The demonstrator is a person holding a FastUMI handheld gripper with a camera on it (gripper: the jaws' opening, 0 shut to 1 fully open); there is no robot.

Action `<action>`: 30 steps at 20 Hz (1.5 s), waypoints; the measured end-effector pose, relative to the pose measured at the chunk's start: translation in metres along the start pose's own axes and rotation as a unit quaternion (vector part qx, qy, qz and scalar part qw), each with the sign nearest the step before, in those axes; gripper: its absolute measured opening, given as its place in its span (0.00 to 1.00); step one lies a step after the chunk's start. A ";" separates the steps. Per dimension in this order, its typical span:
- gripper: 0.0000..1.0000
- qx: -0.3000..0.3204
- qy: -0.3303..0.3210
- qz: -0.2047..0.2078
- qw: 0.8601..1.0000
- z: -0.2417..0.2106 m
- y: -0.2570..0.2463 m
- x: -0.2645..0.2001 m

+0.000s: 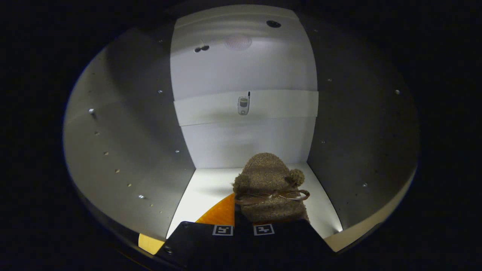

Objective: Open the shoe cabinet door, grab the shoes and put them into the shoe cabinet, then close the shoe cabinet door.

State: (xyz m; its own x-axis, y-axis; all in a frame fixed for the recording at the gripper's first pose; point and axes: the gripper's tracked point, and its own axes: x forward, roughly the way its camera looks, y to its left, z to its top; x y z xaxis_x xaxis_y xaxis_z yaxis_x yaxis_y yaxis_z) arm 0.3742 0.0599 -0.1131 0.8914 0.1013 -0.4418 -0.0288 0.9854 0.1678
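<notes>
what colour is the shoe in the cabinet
Fuzzy brown shoe, with a brown bow and an orange sole; seen in the gripper view, held in the gripper.

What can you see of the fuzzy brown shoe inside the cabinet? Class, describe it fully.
The fuzzy brown shoe looks like woolly, bouclé-type fabric, with a rounded toe pointing toward the white back wall of the cabinet. A thin brown ribbon bow crosses its top, and a small pom-pom sits at one side. It sits just above or on the white cabinet floor, its rear end between the fingers of the claw, which look closed on it. An orange sole edge shows beside it.
</notes>
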 end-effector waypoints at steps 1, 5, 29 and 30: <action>0.05 0.002 0.006 -0.001 1.000 -0.002 0.000 0.014; 0.06 0.001 0.033 -0.008 0.999 -0.015 0.003 0.053; 0.99 0.044 0.042 0.035 0.998 -0.034 0.027 -0.014; 0.99 0.038 0.033 0.034 0.998 -0.033 0.024 -0.027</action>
State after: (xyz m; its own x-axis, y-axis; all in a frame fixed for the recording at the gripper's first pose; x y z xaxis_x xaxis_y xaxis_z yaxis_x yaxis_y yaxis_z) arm 0.3345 0.0854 -0.1265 0.8565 0.1798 -0.4838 -0.0529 0.9630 0.2644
